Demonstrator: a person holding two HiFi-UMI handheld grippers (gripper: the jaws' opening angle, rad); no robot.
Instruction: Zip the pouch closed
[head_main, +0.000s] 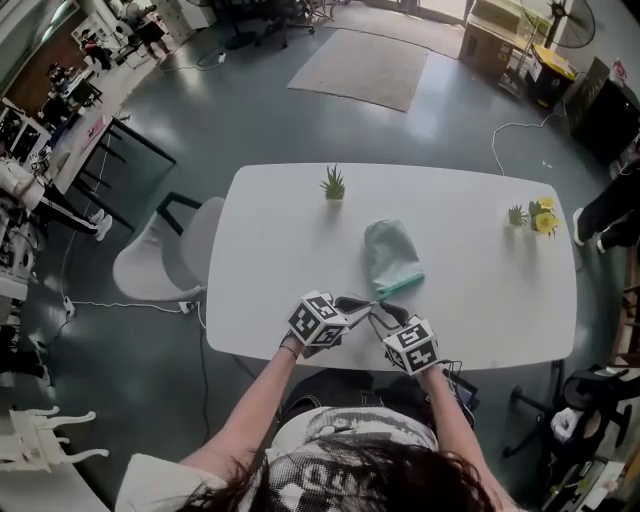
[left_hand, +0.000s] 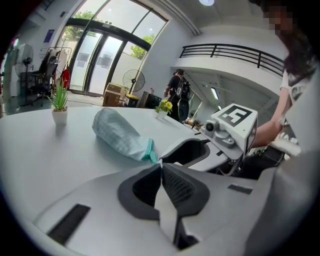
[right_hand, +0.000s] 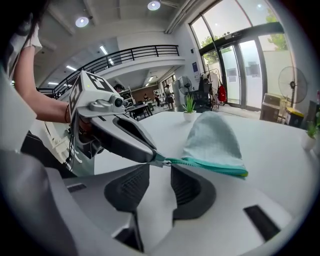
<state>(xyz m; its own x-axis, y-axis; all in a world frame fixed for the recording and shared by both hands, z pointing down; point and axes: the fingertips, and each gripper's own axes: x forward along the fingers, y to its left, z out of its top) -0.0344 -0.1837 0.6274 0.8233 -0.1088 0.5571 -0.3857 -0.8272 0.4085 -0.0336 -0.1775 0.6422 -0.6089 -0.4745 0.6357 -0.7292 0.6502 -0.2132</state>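
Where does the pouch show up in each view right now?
Head view: pouch near the middle of the picture, slightly right.
Left gripper view: pouch left of centre, lying on its side.
Right gripper view: pouch right of centre, teal zipper edge nearest the camera.
Shared landmark: the small potted plant beyond the pouch.

White table (head_main: 280, 230) on grey floor (head_main: 250, 110); a rug (head_main: 365, 68), perhaps, beyond; glass doors (left_hand: 95, 60).

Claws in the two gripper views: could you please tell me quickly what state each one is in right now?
Left claw: closed, pinching the pouch at its zipper end.
Right claw: open, holding nothing.
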